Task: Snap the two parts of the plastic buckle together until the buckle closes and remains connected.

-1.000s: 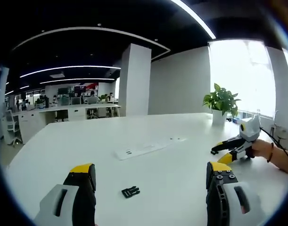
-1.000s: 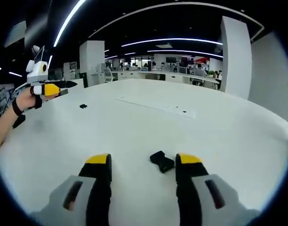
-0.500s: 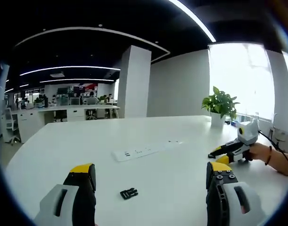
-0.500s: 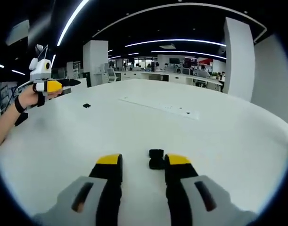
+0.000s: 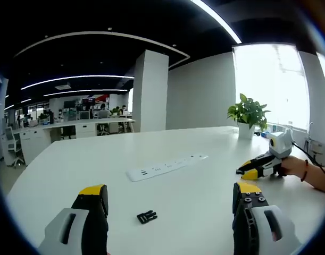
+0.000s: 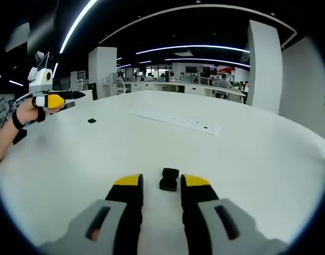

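Observation:
One black buckle part (image 5: 147, 216) lies on the white table (image 5: 194, 186) between my left gripper's (image 5: 170, 194) wide-open jaws, a little beyond the tips. The other black buckle part (image 6: 169, 179) lies flat between the tips of my right gripper (image 6: 162, 183), nearer the right jaw; the jaws are partly closed and a gap still shows on the left. The left gripper (image 6: 56, 99) comes into the right gripper view from the far left, held above the first part (image 6: 91, 120). In the left gripper view the right gripper (image 5: 258, 169) sits low over the table at the right.
A white power strip (image 5: 157, 170) lies across the table's middle, also seen as the power strip (image 6: 175, 121). A potted plant (image 5: 249, 114) stands at the far right edge. A hand (image 5: 303, 171) holds the right gripper. Office desks and a pillar lie beyond.
My right gripper's jaws have narrowed around the second buckle part, which now sits straight between the tips. The left gripper stays wide open over its part.

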Tool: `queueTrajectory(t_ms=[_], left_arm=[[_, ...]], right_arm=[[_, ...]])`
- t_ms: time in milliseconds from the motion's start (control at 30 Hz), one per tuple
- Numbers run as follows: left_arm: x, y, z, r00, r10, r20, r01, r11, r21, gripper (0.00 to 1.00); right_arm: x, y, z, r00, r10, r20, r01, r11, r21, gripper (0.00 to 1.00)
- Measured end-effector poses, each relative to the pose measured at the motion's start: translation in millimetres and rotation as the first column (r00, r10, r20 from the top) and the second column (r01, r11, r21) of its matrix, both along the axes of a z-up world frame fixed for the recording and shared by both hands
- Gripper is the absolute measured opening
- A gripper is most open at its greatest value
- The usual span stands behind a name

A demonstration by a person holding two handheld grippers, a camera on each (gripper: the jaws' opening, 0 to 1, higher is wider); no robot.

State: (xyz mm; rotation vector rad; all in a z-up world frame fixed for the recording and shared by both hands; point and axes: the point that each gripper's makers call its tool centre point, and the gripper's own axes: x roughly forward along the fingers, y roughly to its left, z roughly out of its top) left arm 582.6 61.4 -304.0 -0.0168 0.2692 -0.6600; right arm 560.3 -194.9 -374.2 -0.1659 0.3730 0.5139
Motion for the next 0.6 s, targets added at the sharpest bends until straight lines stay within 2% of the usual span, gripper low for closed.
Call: queueTrajectory(t_ms=[133, 400, 533, 600], left_arm=[[1.1, -0.7, -0.7, 1.0, -0.002, -0.002, 0.002, 1.0, -0.003, 1.0], [3.4, 1.0, -1.1, 1.0, 0.002, 0.001, -0.002, 1.0, 0.009, 1.0], [3.2, 1.0, 3.6, 1.0, -0.001, 0.002, 0.001, 1.0, -0.023, 1.0], [2.6, 1.6, 2.1, 1.0, 0.001, 0.005, -0.001, 1.0, -0.006, 1.0]], right_arm=[[2.3, -7.2, 0.1, 0.999, -0.05, -0.006, 0.05, 0.999, 0.007, 0.23], [4.0, -6.5, 1.1, 1.0, -0.025, 0.007, 0.025, 1.0, 0.019, 0.18], [4.6, -7.4, 1.2, 1.0, -0.025, 0.008, 0.025, 0.999, 0.019, 0.16], [4.8, -8.0, 1.1, 1.0, -0.029, 0.009, 0.029, 0.999, 0.018, 0.15]])
